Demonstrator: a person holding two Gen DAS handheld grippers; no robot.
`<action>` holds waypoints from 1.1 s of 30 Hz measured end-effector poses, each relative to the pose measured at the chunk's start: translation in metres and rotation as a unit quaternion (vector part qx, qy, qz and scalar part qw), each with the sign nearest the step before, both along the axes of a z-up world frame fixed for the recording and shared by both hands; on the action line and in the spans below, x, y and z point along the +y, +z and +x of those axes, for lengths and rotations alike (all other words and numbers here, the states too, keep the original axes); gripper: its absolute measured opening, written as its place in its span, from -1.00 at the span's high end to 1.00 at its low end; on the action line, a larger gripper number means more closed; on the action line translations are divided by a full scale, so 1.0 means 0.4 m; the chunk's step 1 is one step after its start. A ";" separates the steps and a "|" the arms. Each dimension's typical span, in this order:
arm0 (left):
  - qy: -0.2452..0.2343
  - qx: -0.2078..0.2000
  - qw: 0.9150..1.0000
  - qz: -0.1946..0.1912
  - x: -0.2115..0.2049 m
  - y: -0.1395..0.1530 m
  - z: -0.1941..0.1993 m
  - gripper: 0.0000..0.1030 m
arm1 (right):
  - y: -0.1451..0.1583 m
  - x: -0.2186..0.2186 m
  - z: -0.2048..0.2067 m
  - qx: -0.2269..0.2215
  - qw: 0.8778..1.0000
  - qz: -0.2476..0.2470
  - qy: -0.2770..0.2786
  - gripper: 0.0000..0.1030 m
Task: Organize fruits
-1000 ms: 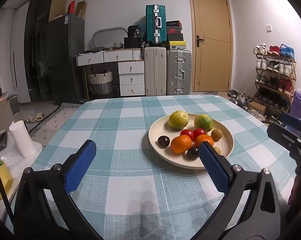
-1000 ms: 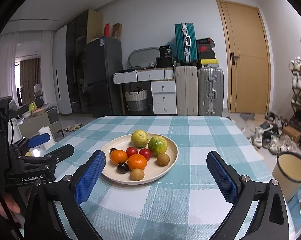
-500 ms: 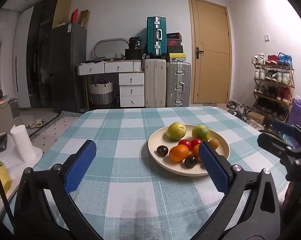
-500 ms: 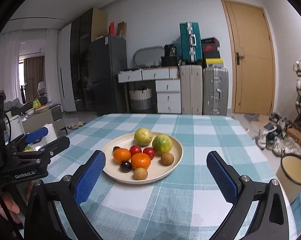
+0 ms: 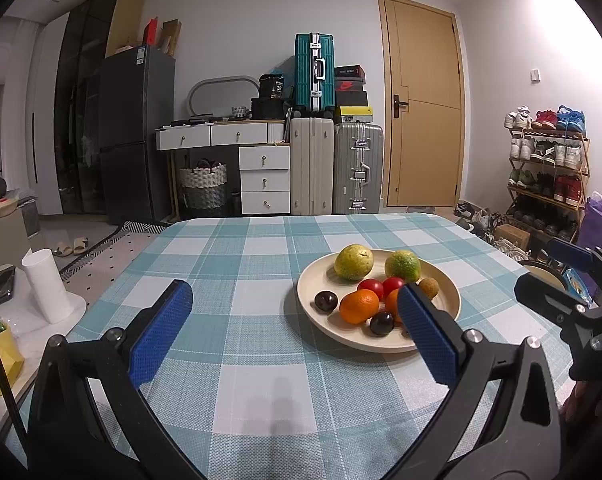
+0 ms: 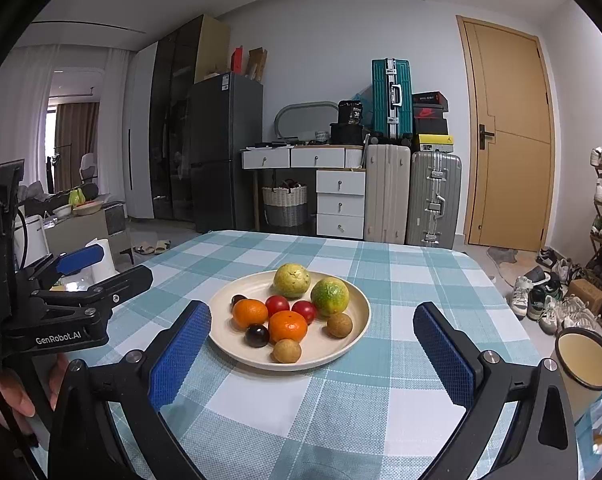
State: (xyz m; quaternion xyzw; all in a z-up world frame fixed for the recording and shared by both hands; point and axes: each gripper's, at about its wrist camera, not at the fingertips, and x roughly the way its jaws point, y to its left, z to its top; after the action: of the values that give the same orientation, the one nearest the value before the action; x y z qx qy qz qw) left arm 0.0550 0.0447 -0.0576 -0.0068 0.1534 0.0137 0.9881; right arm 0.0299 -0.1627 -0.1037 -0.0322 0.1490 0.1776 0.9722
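On checked tablecloth, cream plate of oranges, tomatoes, green citrus, both grippers' jaws wide, empty

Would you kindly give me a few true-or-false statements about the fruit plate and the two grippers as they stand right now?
1. The round cream plate holds two oranges. True.
2. The right gripper grips a red tomato. False: it is open and empty.
3. The left gripper is open. True.
4. The plate sits on bare wood. False: it rests on a teal checked tablecloth.
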 end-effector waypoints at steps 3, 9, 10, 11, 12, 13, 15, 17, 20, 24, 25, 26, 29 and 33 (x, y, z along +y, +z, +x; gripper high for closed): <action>0.000 0.000 1.000 0.000 0.000 0.000 -0.001 -0.98 | 0.000 0.002 0.000 0.000 1.000 0.000 0.000 -1.00; -0.001 0.000 1.000 0.000 0.000 0.000 0.000 -0.98 | 0.000 0.000 0.000 0.000 1.000 0.000 0.000 -1.00; 0.000 0.000 1.000 0.000 0.000 0.000 -0.001 -0.98 | 0.000 0.001 -0.001 0.000 1.000 0.000 0.000 -1.00; 0.000 0.000 1.000 0.000 0.000 0.000 -0.001 -0.98 | 0.000 0.001 -0.001 0.000 1.000 0.000 0.000 -1.00; 0.001 0.000 1.000 0.000 0.000 0.000 -0.001 -0.98 | 0.000 0.001 -0.001 0.000 1.000 0.000 0.000 -1.00; 0.000 0.000 1.000 0.000 0.000 0.000 -0.001 -0.98 | 0.000 0.001 -0.001 0.000 1.000 0.000 0.000 -1.00; 0.000 0.000 1.000 0.000 0.002 -0.001 0.000 -0.98 | 0.000 0.001 0.000 0.000 1.000 0.000 0.000 -1.00; 0.000 0.000 1.000 0.000 0.001 0.001 -0.002 -0.98 | 0.000 0.001 -0.001 0.000 1.000 0.000 0.000 -1.00; 0.001 0.000 1.000 0.000 0.001 0.001 -0.002 -0.98 | 0.001 0.001 -0.001 0.000 1.000 0.000 0.000 -1.00; 0.000 0.000 1.000 0.000 0.001 0.001 -0.002 -0.98 | 0.001 0.001 -0.001 0.000 1.000 0.000 0.000 -1.00; 0.000 0.000 1.000 0.001 -0.001 0.002 -0.005 -0.98 | 0.000 0.001 -0.001 0.000 1.000 0.000 0.000 -1.00; 0.000 0.000 1.000 0.000 0.000 0.002 -0.005 -0.98 | 0.001 0.001 -0.001 0.000 1.000 0.000 0.000 -1.00; 0.000 0.000 1.000 0.001 0.000 0.002 -0.005 -0.98 | 0.000 0.001 -0.001 0.000 1.000 0.000 0.000 -1.00; 0.000 0.000 1.000 0.001 0.000 0.001 -0.005 -0.98 | 0.000 0.001 -0.001 0.000 1.000 0.000 0.000 -1.00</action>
State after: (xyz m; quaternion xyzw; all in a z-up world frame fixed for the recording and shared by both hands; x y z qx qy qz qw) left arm 0.0532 0.0445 -0.0570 -0.0062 0.1538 0.0137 0.9880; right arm 0.0295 -0.1622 -0.1037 -0.0321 0.1493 0.1773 0.9722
